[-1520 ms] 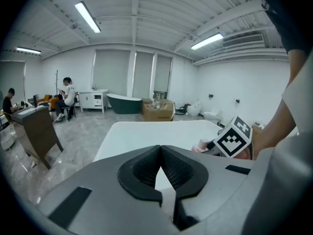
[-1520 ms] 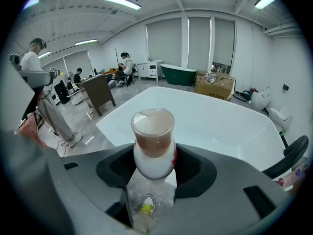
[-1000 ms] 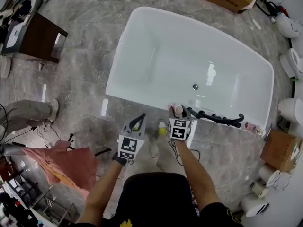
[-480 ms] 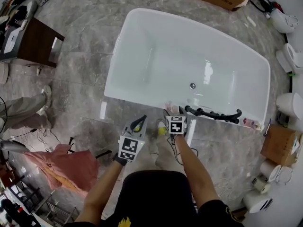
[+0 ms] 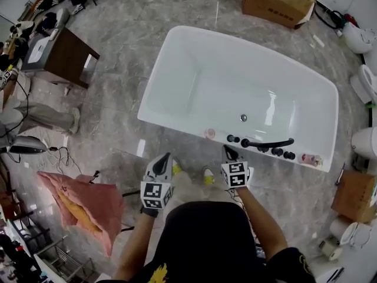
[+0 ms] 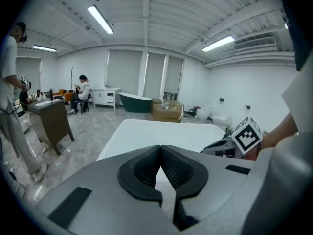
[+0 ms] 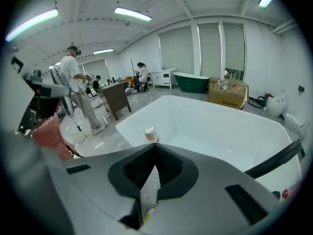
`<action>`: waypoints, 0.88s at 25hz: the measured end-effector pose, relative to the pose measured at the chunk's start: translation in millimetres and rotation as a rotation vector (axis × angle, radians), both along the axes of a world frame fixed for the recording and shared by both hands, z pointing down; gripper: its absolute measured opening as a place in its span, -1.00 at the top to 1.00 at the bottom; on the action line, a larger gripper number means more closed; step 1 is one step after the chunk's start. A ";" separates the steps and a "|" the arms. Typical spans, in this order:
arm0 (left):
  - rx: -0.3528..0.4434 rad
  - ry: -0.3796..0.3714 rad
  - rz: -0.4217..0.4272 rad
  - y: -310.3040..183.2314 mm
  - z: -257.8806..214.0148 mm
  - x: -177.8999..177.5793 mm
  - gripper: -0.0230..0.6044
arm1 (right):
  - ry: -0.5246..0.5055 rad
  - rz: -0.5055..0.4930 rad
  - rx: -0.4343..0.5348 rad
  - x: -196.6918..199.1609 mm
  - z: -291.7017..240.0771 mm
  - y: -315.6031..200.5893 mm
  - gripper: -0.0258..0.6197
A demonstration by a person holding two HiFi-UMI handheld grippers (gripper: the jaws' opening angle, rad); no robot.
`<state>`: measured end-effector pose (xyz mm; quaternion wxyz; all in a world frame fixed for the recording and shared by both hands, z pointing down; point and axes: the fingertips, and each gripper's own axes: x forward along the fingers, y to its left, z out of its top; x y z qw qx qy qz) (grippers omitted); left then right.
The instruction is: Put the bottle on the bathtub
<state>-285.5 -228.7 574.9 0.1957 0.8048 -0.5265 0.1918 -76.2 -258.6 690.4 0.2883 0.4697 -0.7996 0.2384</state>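
Note:
A small pink bottle with a white cap (image 5: 210, 133) stands upright on the near rim of the white bathtub (image 5: 177, 69), left of the black faucet (image 5: 262, 144). The right gripper view shows the bottle (image 7: 150, 132) just beyond the jaw tips. My right gripper (image 5: 229, 153) hangs back from the rim, shut and empty, its tips (image 7: 154, 146) meeting. My left gripper (image 5: 162, 161) is over the floor in front of the tub, shut with nothing in it; its tips (image 6: 160, 148) touch.
A cardboard box (image 5: 277, 2) lies beyond the tub. A dark wooden table (image 5: 62, 55) stands at the left, a pink cloth (image 5: 82, 202) on the floor near my left side. Toilets and boxes (image 5: 353, 187) line the right. People stand at the left (image 7: 78, 89).
My right gripper let go of the bottle, which now stands on the tub rim, and pulled back toward me. Both grippers sit lower in the head view.

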 end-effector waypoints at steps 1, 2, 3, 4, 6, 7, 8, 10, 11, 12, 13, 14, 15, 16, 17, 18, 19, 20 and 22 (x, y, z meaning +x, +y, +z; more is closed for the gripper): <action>0.004 0.014 -0.012 11.8 -7.2 8.0 0.87 | -0.054 -0.027 0.003 7.2 -18.9 7.1 0.92; 0.012 0.027 -0.020 22.1 -14.9 15.9 0.87 | -0.115 -0.055 0.006 13.7 -38.5 14.2 0.92; 0.021 0.035 -0.026 31.7 -22.5 24.0 0.87 | -0.168 -0.080 0.018 21.3 -59.0 21.2 0.92; 0.031 0.038 -0.025 41.1 -29.4 33.3 0.87 | -0.203 -0.100 0.039 30.4 -78.8 29.2 0.92; 0.058 0.017 0.014 56.8 -39.1 53.1 0.87 | -0.238 -0.118 0.069 49.4 -109.8 45.9 0.92; 0.072 -0.010 0.047 61.4 -40.6 60.2 0.87 | -0.258 -0.113 0.068 56.1 -120.0 53.3 0.92; 0.087 -0.045 0.080 62.7 -40.6 63.7 0.87 | -0.280 -0.100 0.054 60.0 -126.7 59.9 0.92; 0.124 -0.098 0.114 57.2 -45.0 62.7 0.87 | -0.299 -0.075 0.037 61.8 -134.3 71.6 0.92; 0.138 -0.102 0.119 55.1 -50.2 61.8 0.87 | -0.289 -0.073 0.044 61.5 -137.1 77.9 0.92; 0.150 -0.095 0.123 54.8 -56.3 62.2 0.87 | -0.276 -0.073 0.055 61.8 -139.0 84.3 0.92; 0.159 -0.088 0.126 55.6 -61.9 64.0 0.87 | -0.267 -0.070 0.065 63.1 -140.6 90.0 0.92; 0.165 -0.085 0.130 56.9 -66.0 66.8 0.87 | -0.270 -0.061 0.072 65.4 -141.9 94.3 0.92; 0.166 -0.084 0.133 58.5 -68.1 69.9 0.87 | -0.279 -0.051 0.076 68.4 -142.8 97.2 0.92; 0.163 -0.081 0.134 60.5 -68.0 72.6 0.87 | -0.288 -0.045 0.078 71.5 -142.9 99.3 0.92; 0.152 -0.071 0.130 62.7 -66.2 73.8 0.87 | -0.293 -0.047 0.075 73.6 -142.4 101.3 0.92; 0.136 -0.058 0.121 64.7 -63.5 73.2 0.87 | -0.296 -0.059 0.069 73.6 -141.7 103.8 0.92; 0.120 -0.045 0.109 66.2 -61.1 71.3 0.87 | -0.295 -0.080 0.062 71.7 -141.3 106.7 0.92; 0.107 -0.036 0.097 67.2 -60.1 69.3 0.87 | -0.288 -0.102 0.059 69.0 -141.4 109.3 0.92; 0.095 -0.034 0.085 68.3 -60.5 67.8 0.87 | -0.265 -0.137 0.071 64.4 -144.1 110.6 0.92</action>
